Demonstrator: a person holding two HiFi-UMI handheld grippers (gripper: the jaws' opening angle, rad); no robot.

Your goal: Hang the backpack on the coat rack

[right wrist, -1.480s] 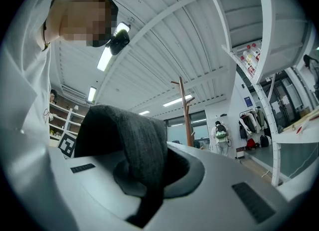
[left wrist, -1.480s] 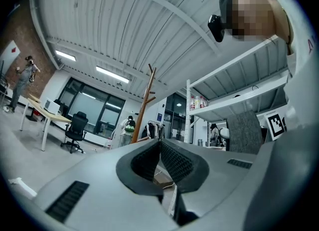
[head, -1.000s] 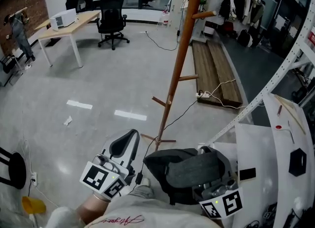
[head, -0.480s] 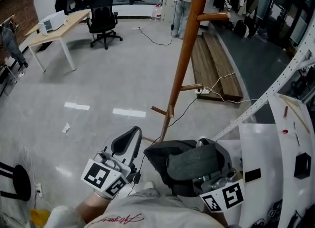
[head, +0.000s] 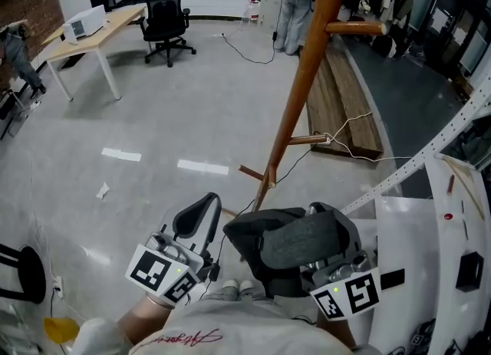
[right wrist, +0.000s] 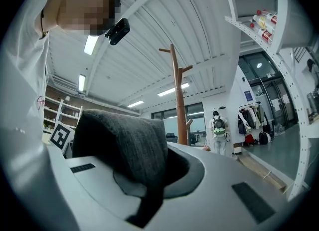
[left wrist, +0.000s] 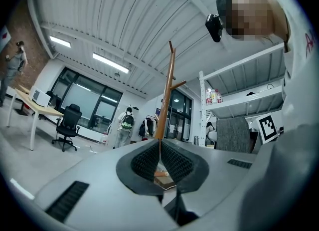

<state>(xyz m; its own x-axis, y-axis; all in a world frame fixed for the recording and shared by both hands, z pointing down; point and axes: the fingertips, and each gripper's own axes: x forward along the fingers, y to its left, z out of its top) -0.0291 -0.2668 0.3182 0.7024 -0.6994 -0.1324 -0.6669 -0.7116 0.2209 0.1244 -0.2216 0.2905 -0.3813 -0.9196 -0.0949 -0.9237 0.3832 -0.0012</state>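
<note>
The wooden coat rack (head: 301,89) stands on the grey floor just ahead, its pole leaning across the head view with pegs at several heights. It also rises beyond both pairs of jaws as the coat rack (left wrist: 168,95) and the coat rack (right wrist: 177,100). My right gripper (head: 328,271) is shut on the dark grey backpack (head: 295,244), whose fabric (right wrist: 124,145) drapes over the jaws and hides the tips. The left gripper (head: 201,209) is beside the backpack on its left, shut, with nothing between its pads (left wrist: 149,162).
A white shelf unit (head: 430,215) stands close on the right. Wooden planks (head: 337,100) and a cable lie behind the rack. A desk (head: 92,35), an office chair (head: 165,16) and a standing person (head: 295,1) are far off. A black stool (head: 19,269) is at the left.
Both grippers and the backpack have come closer to the coat rack, whose pole now looms larger ahead. The right grip on the backpack is unchanged.
</note>
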